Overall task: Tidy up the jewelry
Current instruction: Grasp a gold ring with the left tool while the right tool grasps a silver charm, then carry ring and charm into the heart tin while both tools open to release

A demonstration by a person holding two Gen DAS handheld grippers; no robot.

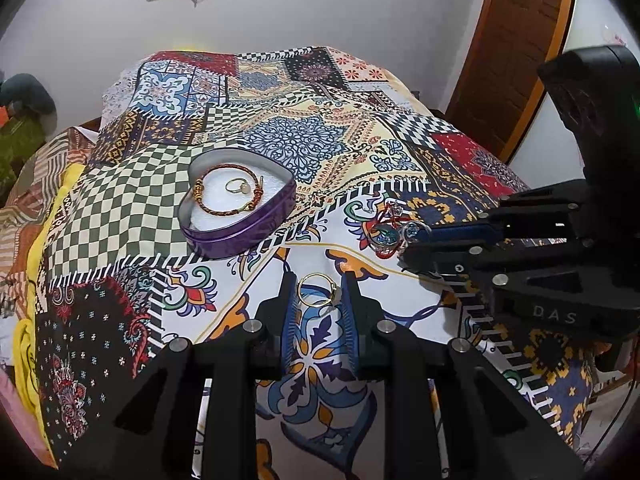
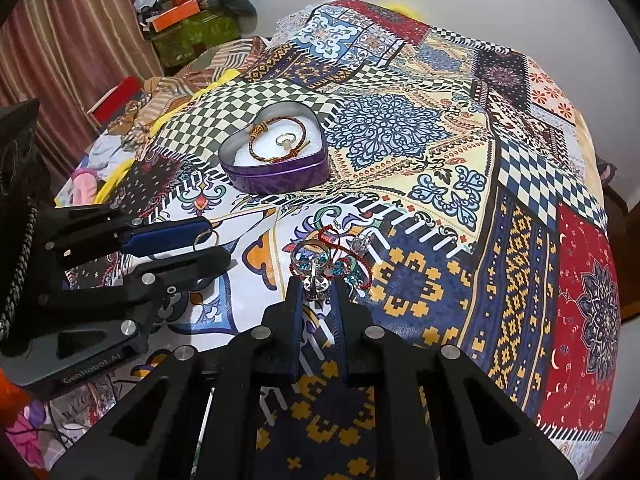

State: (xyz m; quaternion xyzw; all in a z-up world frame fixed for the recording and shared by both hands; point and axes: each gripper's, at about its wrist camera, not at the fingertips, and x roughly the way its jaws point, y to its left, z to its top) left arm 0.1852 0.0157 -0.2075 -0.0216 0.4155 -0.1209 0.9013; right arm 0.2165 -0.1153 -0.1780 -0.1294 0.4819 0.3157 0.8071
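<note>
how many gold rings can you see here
2. One gold ring with a pale stone lies in the heart-shaped tin, inside the braided bracelet. The other gold ring sits between the left gripper fingers. The tangled jewelry pile may hide more.

A home bedroom: a patchwork bedspread (image 1: 320, 128) ahead, door (image 1: 516, 40) right, curtain (image 2: 60, 52) and clutter left.

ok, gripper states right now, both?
Left gripper: open, fingers either side of the thin gold ring on the patterned bedspread, not gripping it.
Right gripper: nearly closed at the tangled silver-and-blue jewelry pile; grip unclear.
</note>
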